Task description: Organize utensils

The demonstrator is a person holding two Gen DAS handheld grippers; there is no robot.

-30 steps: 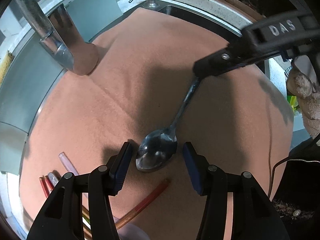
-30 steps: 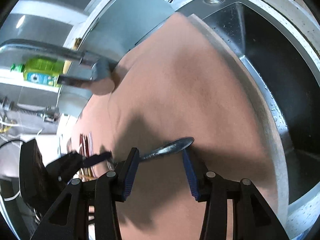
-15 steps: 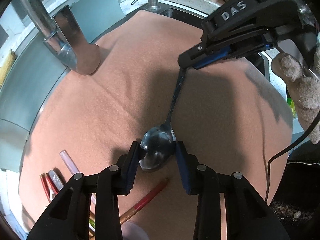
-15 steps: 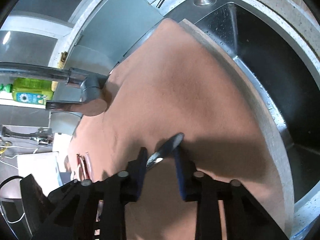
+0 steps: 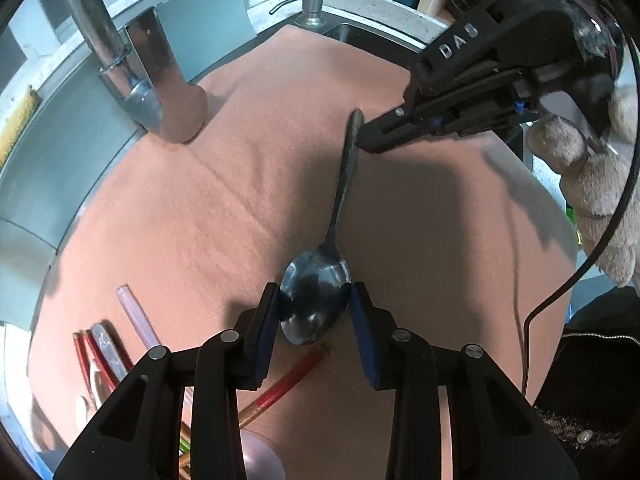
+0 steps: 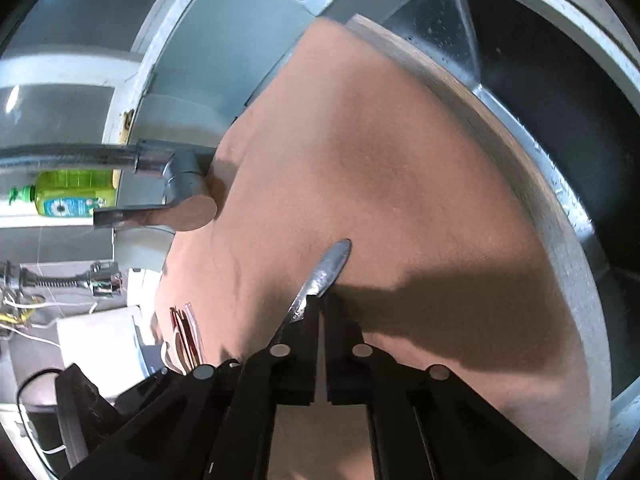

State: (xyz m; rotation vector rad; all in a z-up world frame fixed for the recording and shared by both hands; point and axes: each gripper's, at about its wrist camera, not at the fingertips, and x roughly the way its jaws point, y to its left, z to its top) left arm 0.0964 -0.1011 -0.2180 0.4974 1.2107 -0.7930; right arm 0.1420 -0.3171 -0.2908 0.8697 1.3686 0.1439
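The left gripper (image 5: 314, 312) has its blue pads (image 5: 267, 322) pressed against either side of the spoon (image 5: 340, 204) bowl, where a second ago they stood apart around it. The right gripper (image 5: 362, 136) has meanwhile clamped down tight on the far end of the handle, having been open around it a moment before; from its own camera the handle tip pokes out past the closed jaws. So the spoon is now pinched at both ends, spanning the two tools just above the orange cloth (image 5: 248, 184) laid over the sink (image 6: 560, 92).

That looks like a handover in progress: with the right grip now secure, I'd judge the left can let go of the bowl.

Further out, a bundle of straws and small utensils (image 5: 106, 354) lies at the cloth's near left, a red straw (image 5: 288, 382) just beneath the left tool. The faucet (image 5: 136, 76) stands at the far left, a soap pump (image 5: 312, 6) beyond.
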